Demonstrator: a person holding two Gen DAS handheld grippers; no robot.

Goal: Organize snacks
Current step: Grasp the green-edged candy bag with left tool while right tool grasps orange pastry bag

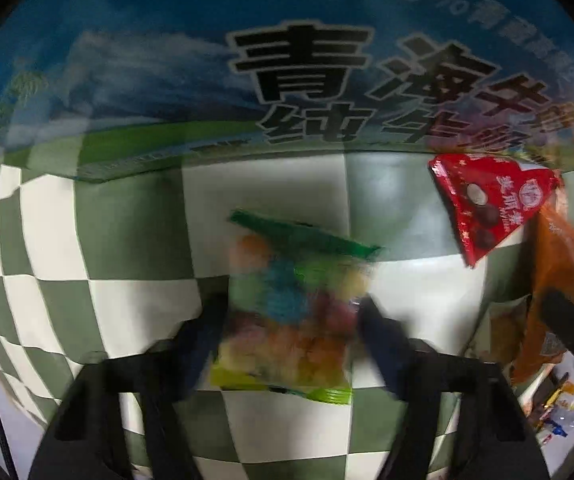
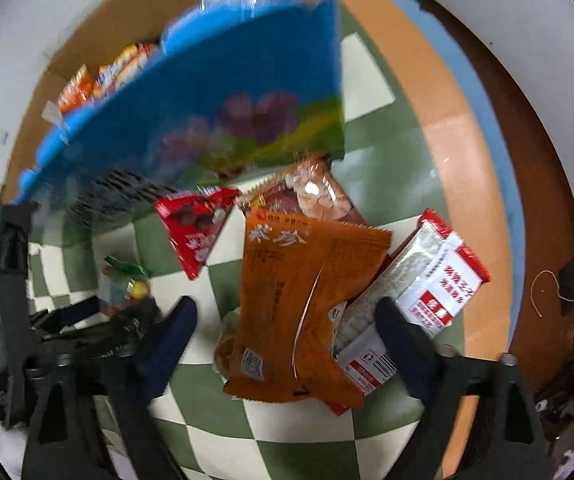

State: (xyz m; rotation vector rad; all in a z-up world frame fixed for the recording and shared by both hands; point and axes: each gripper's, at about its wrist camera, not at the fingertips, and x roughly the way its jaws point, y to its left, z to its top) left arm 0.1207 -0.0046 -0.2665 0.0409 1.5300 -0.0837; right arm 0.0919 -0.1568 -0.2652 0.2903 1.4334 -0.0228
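A clear bag of coloured candies (image 1: 283,280) with a green top lies on the green-and-white checked cloth (image 1: 127,220). My left gripper (image 1: 287,316) points down over it, one finger against each side edge of the bag; the picture is blurred. From the right wrist view the same candy bag (image 2: 127,284) shows small at the left, with the left gripper (image 2: 119,304) on it. My right gripper (image 2: 287,316) straddles an orange packet (image 2: 299,280) with its jaws open. A gap shows at its left finger, and its right finger overlaps a white-and-red packet (image 2: 439,280).
A tall blue milk carton box (image 1: 167,60) stands just behind, with several snacks (image 2: 123,64) inside it. A red chocolate packet (image 2: 195,224) and a brown packet (image 2: 311,192) lie by its foot. The wooden table edge (image 2: 447,120) curves past on the right.
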